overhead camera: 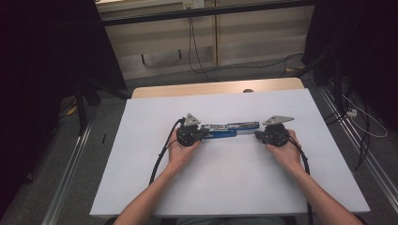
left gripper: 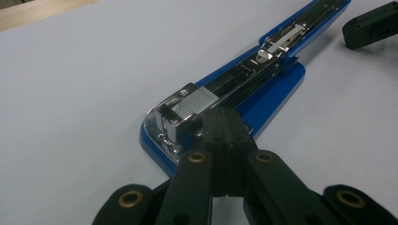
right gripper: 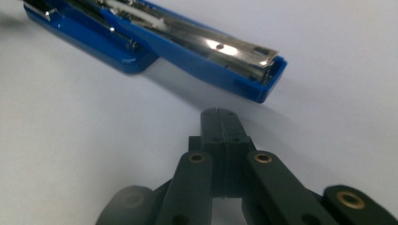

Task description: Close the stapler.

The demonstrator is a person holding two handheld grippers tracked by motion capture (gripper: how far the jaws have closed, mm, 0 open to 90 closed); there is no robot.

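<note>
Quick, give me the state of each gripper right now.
Left gripper: jaws shut, holding nothing; tips at the end of the opened-flat blue stapler with a metal magazine.
Right gripper: jaws shut, holding nothing; tips just short of the stapler's other end.

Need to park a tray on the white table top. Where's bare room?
Bare: the white table top near the front edge between the forearms, its far strip and both side margins. Crowded: mid-table, where the opened blue stapler lies between the left tool and the right tool.

No legible text or labels anywhere
</note>
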